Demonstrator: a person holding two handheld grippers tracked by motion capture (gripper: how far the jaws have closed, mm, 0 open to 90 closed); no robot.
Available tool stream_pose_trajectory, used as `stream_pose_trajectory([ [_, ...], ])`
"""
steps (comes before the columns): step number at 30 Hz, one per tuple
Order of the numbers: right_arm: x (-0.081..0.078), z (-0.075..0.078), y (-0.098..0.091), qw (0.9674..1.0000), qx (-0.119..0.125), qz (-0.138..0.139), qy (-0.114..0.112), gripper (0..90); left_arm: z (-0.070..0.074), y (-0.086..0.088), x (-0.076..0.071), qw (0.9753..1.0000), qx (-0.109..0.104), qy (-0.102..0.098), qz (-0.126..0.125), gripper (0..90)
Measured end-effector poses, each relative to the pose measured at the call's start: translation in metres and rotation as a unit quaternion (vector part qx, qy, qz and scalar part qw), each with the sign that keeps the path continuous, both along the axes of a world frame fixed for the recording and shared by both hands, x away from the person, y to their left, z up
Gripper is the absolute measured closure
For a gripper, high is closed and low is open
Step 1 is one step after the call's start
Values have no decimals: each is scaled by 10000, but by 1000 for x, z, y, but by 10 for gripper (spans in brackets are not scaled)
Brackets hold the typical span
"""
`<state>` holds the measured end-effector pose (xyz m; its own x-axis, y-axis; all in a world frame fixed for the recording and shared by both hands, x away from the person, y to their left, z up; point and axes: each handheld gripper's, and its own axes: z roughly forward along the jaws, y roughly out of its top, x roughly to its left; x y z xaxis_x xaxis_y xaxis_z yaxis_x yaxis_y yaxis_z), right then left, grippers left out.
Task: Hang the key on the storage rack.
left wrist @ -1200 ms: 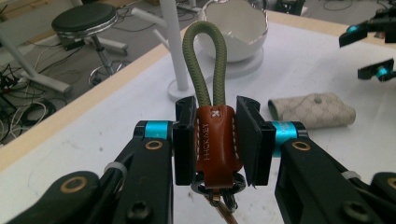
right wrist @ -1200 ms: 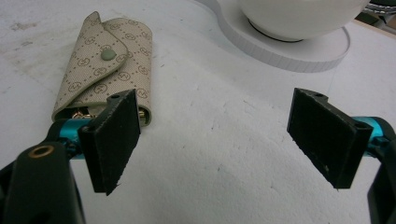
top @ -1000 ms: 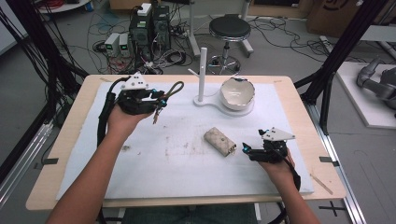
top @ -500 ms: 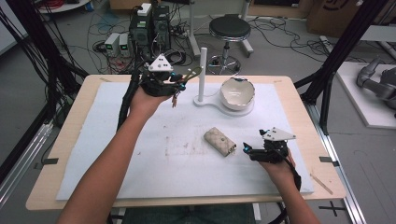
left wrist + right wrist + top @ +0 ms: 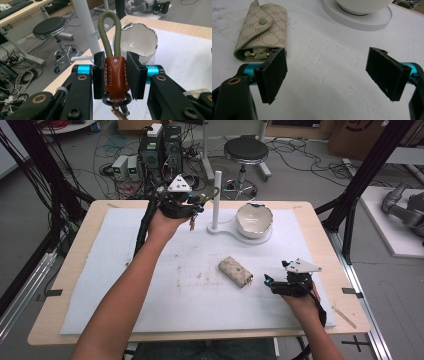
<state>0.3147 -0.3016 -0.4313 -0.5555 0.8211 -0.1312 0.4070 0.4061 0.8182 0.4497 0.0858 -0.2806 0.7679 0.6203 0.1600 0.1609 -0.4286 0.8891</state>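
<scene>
My left gripper (image 5: 115, 75) has its jaws pinched on a brown leather key fob with an olive cord loop (image 5: 114, 72), held at the table's far side just left of the white upright post (image 5: 217, 197); its metal ring is cut off at the frame bottom. My right gripper (image 5: 329, 72), jaws spread wide, rests near right on the white table pad (image 5: 150, 300), just right of the beige patterned snap pouch (image 5: 260, 32), whose gold contents I can barely make out. The white bowl (image 5: 254, 219) stands on the post's base.

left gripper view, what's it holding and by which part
The left hand-held gripper is shut on a keychain, its jaws clamping the brown leather tab, with the green cord loop sticking up. The right hand-held gripper holds nothing.
</scene>
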Motion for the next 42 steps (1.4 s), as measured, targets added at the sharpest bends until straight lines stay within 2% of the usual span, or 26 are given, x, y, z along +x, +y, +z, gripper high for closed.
stream_pose_trajectory([
  [6,-5,0,-4,10000,-18,-56,0,176,-2,-5,7,9999,82,18,57,689],
  [15,-6,0,-7,9999,0,-103,16,177,-10,-14,16,9990,402,19,190,676],
  [16,-5,0,-7,10000,-15,-84,7,177,-11,-14,16,9989,408,-2,217,662],
  [18,-5,0,-5,10000,-23,-68,17,177,-11,-15,17,9987,399,-36,312,566],
  [21,-5,0,-4,10000,-37,-42,-4,177,-11,-15,16,9986,413,-62,323,517],
  [27,-5,0,-6,10000,-20,-81,11,177,-17,-5,9,9993,239,42,281,435],
  [32,-4,1,-4,10000,-41,-42,-3,177,-32,12,-3,9997,-16,178,188,386],
  [37,-4,1,-2,10000,-29,-19,-23,178,-43,31,-18,9993,-187,322,57,344],
  [42,-2,2,2,10000,-27,36,-20,178,-52,48,-36,9992,-234,315,-57,313],
])
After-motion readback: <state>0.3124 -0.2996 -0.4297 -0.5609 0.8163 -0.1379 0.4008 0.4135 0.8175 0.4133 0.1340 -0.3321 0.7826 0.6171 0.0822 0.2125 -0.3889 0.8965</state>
